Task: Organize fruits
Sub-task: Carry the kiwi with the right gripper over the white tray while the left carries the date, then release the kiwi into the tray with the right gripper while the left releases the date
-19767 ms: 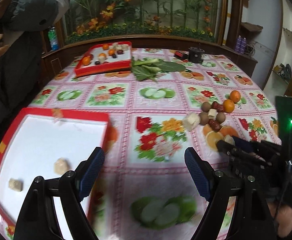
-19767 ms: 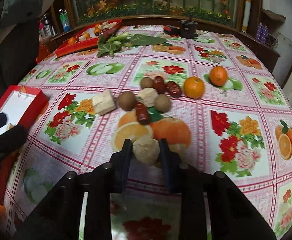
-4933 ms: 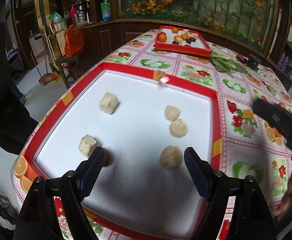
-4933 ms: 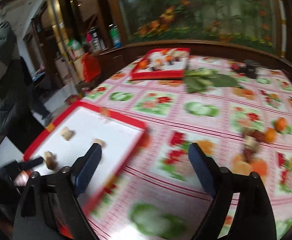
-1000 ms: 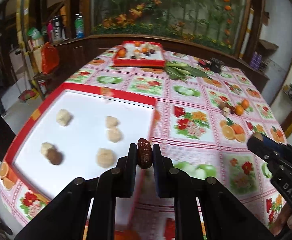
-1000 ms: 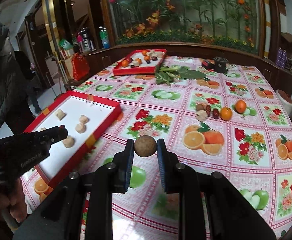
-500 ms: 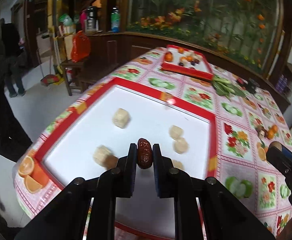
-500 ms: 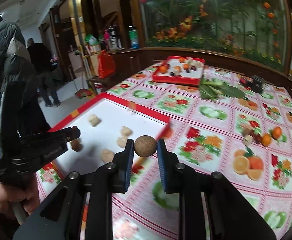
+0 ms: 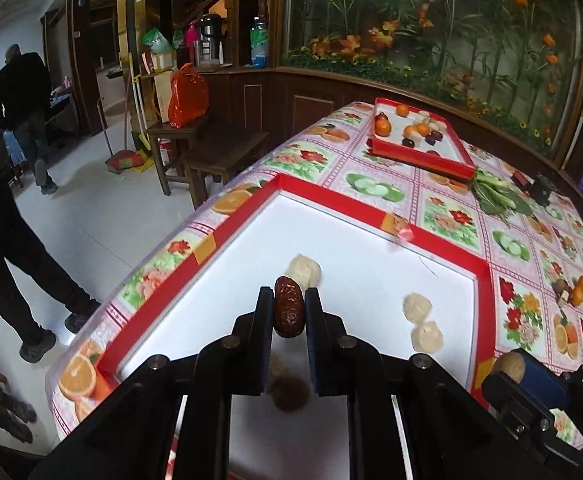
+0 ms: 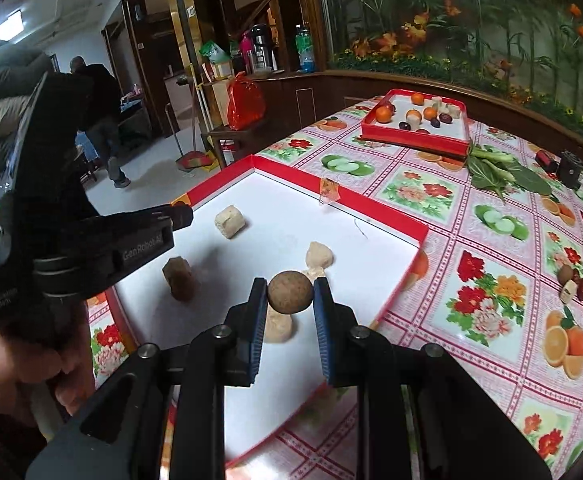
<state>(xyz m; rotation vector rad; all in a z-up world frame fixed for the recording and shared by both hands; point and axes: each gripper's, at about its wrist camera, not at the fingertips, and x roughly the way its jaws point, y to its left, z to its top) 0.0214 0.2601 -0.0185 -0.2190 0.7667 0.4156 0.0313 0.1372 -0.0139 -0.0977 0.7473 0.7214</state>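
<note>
"GenRobot.AI" printed on side of left tool (image 10: 181, 216); smaller lettering near its handle unreadable.

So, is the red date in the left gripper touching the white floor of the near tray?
Apart. The left wrist view shows the red date clamped between the left gripper's fingers, hanging above the tray.

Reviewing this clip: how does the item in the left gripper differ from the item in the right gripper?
Shape: the red date in the left gripper is elongated, standing on end; the brown fruit in the right gripper is round.
Colour: the red date is dark glossy red-brown, the brown fruit dull tan.
Surface: the red date is wrinkled, the brown fruit smooth and matte.
Shared: each is clamped between closed jaws above the near red tray.
</note>
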